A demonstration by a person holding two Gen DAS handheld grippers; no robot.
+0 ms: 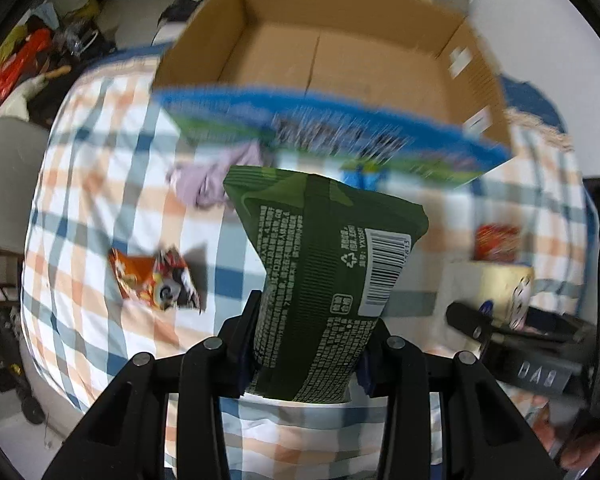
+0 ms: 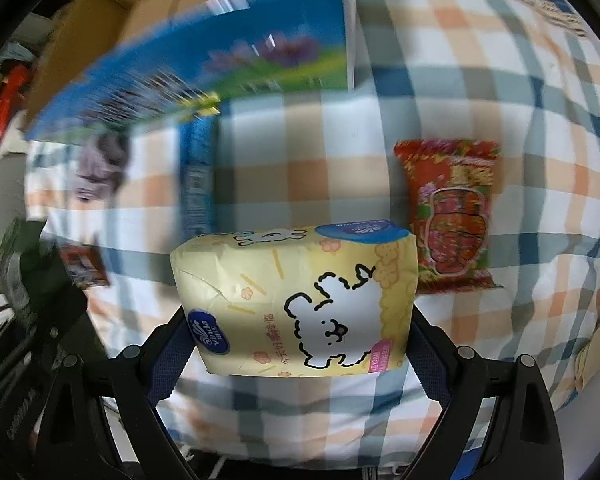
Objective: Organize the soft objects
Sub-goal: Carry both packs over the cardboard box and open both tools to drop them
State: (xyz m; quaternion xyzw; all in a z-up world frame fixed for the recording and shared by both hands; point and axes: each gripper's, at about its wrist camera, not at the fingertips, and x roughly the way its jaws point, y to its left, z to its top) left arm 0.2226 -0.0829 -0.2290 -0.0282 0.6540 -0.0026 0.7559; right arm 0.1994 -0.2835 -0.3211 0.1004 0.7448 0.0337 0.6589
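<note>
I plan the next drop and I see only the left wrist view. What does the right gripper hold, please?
Observer: The right gripper is shut on a yellow tissue pack with a sheep drawing.
Operator: Is something lying to the right of it?
Observer: Yes, a red snack packet lies flat on the checked cloth.
Operator: Anything between the pack and the box?
Observer: A narrow blue packet lies before the cardboard box.
</note>
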